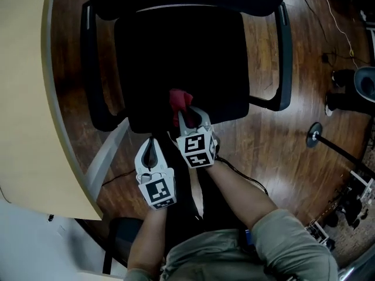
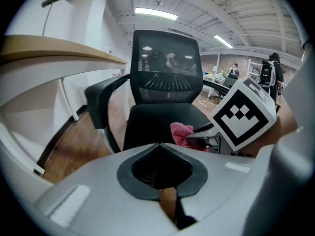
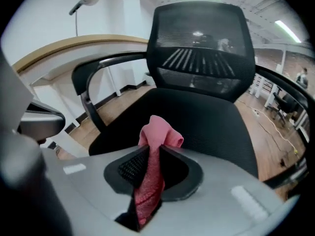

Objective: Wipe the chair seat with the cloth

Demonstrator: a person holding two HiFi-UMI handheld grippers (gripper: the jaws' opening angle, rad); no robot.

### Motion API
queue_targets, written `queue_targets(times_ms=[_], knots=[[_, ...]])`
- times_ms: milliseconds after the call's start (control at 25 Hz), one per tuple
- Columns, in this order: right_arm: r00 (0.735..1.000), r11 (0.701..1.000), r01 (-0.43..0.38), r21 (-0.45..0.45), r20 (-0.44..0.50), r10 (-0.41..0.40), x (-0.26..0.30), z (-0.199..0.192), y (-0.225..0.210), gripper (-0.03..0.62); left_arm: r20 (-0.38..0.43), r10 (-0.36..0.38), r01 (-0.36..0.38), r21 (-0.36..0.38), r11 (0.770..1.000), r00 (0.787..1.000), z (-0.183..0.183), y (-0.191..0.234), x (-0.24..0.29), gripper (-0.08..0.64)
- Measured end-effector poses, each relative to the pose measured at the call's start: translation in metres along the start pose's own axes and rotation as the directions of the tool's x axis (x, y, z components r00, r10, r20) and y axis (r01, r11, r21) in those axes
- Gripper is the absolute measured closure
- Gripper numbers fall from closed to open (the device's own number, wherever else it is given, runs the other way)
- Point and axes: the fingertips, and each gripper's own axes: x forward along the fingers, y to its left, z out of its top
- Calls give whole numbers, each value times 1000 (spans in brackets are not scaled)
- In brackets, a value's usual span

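Far left: curved counter (image 1: 29,98), nothing of the task on it. Its edge runs beside the chair's left armrest (image 1: 94,69).

Left gripper (image 1: 150,146): low, in front of the seat's front edge, off the seat and over the floor (image 1: 281,139). Fingers (image 2: 147,168) together, nothing between them. It takes no part in the job as things stand.

Right gripper (image 1: 190,117): just beside the left one, a little further forward, tips at the seat's front edge near the middle. Fingers (image 3: 129,168) clamped on the cloth (image 3: 156,134). The cloth is pink and bunched; a wad sticks out past the tips and a strip runs back between the pads. The wad sits over the front of the seat (image 1: 176,57); cannot tell if it presses on the fabric or hangs just above it.

Seat: black, dull, fills the middle of the head view. No streak, damp patch or crumbs to be made out, so the surface gives no sign of what has been wiped.

Right: other armrest (image 1: 284,57), then bare wood floor and a stand's round base (image 1: 314,134).

Progress, as judged: cloth is in hand and brought to the seat. With the wad only at the front edge, the bulk of the seat, middle and back, looks left to do.
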Motion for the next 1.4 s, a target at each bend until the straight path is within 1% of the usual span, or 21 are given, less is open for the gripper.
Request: queue_targets(times_ms=[80,160,320,480,560,640,840,1000,1160,1280,1400], knots=[[998,996,-69,-54,0,69,8,9,43,532,2,48,-48,-25,999,999,-10,27,-9,555],[991,986,-131,-101,-4,131,15,15,81,532,-2,87,-87,-50,995,996,-20,50,-18,555],[974,958,-225,-177,-38,222,26,12,143,532,-15,136,-137,-96,986,991,-39,82,-32,555],[960,932,-278,-231,-94,263,37,-4,180,532,-30,162,-164,-129,978,986,-57,100,-41,555],[957,926,-287,-245,-120,265,42,-14,188,532,-35,167,-170,-137,976,985,-64,106,-43,555],[956,926,-286,-248,-140,258,45,-23,189,532,-38,167,-170,-138,976,985,-67,109,-43,555],[963,940,-255,-228,-145,226,46,-31,169,532,-31,142,-145,-112,983,989,-62,101,-32,555],[974,963,-202,-176,-142,178,39,-33,134,532,-38,83,-85,-63,994,996,-44,77,-21,555],[982,986,-127,-107,-153,110,23,-33,73,532,-15,47,-47,-40,998,999,-16,37,-6,555],[987,999,-40,-25,-158,35,9,-35,23,532,-11,-27,28,19,999,1000,10,3,9,555],[984,997,50,57,-172,-40,-6,-52,-29,532,-10,-95,96,69,993,995,22,-35,21,555]])
